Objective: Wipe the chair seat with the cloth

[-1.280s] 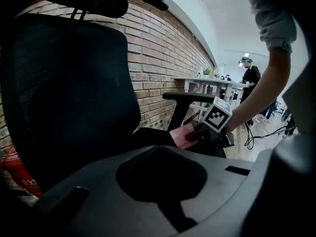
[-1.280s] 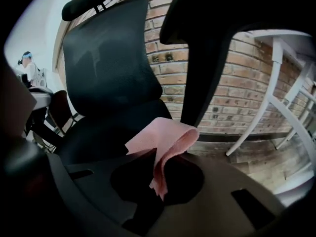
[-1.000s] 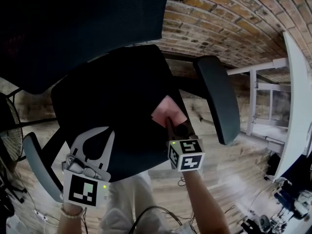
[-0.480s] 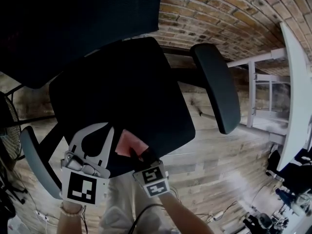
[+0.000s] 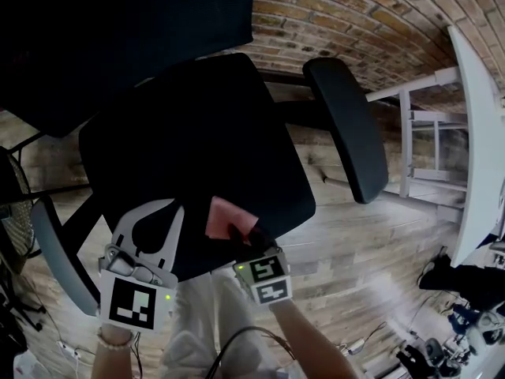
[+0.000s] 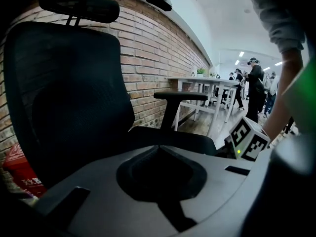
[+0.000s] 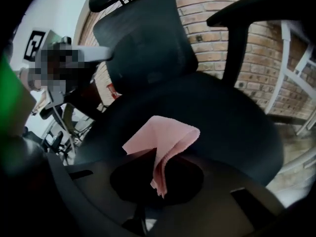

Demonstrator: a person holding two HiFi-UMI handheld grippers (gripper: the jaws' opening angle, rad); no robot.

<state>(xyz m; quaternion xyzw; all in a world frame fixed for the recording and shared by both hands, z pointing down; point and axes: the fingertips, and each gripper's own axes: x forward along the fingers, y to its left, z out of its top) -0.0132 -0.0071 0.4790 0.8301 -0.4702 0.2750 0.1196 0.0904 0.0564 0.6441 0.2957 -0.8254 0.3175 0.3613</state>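
The black office chair seat fills the middle of the head view. A pink cloth lies folded on the seat close to its front edge, and my right gripper is shut on it. In the right gripper view the cloth stands up from the jaws over the seat. My left gripper hovers at the seat's front left, shut with nothing in it. From the left gripper view I see the seat ahead of the left gripper.
The backrest rises at the far side. Armrests flank the seat at the right and left. A brick wall and a white table stand beyond. Cables lie on the wooden floor.
My right gripper dragged the pink cloth from the seat's right middle down toward the front edge, then a little back to the right. The left gripper stayed put.
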